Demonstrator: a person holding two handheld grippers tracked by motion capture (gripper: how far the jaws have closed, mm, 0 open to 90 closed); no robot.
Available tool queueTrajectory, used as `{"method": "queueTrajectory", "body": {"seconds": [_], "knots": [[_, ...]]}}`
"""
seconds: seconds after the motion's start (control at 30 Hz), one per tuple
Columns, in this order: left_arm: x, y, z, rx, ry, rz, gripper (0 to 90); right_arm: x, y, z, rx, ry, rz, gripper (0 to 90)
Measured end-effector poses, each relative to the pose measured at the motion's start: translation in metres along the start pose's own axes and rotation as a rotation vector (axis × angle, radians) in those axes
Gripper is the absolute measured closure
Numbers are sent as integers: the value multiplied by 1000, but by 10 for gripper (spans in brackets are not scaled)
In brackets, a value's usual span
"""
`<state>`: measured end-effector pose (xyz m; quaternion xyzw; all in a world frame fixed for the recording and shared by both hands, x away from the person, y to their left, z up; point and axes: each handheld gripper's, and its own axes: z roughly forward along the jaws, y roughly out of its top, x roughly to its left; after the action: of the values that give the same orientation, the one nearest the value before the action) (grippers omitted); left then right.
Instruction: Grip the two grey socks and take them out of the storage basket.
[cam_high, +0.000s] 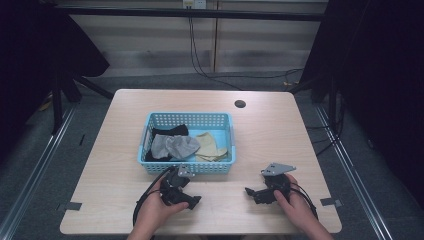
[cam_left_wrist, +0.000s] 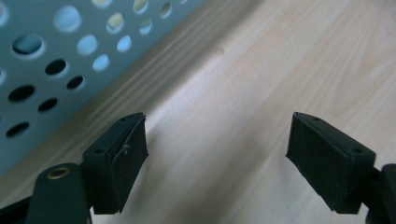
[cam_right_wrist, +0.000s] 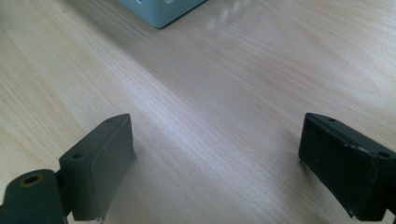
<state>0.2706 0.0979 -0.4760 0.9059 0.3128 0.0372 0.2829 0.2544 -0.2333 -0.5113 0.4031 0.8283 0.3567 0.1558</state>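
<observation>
Now your two hands rest on the near part of the table (cam_high: 280, 125), each with one tool. Your left gripper (cam_high: 192, 201) lies just in front of the basket (cam_high: 190, 167), and in the left gripper view its jaws stand wide apart with only bare wood between them; the blue wall with round holes (cam_left_wrist: 51, 60) is very close beside it. Your right gripper (cam_high: 250, 192) lies a little more to the right, past the basket's near right corner (cam_right_wrist: 161, 16), and its jaws are also spread and hold nothing. Both point more toward each other than toward the basket. The cloth pieces are inside the basket, beyond both grippers: a grey one (cam_high: 175, 146) near the front wall at the left-middle, a beige one (cam_high: 210, 146) to the right of it, and a black one (cam_high: 170, 131) behind. The grey piece lies with its long side across the basket, left to right. I judge that the left gripper is nearer to it, so you must lift it over the wall and turn it forward before you reach down.
</observation>
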Motion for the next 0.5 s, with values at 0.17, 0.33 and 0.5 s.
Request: {"method": "queueTrajectory", "body": {"seconds": [0.17, 0.33, 0.5], "knots": [[8, 0, -15, 32, -5, -18, 203, 0, 0, 0, -1, 0, -1, 97], [12, -3, -24, 50, 3, -28, 204, 0, 0, 0, 0, 1, -2, 97], [16, -5, -29, 53, -14, -44, 206, 0, 0, 0, -1, 0, -2, 97]]}}
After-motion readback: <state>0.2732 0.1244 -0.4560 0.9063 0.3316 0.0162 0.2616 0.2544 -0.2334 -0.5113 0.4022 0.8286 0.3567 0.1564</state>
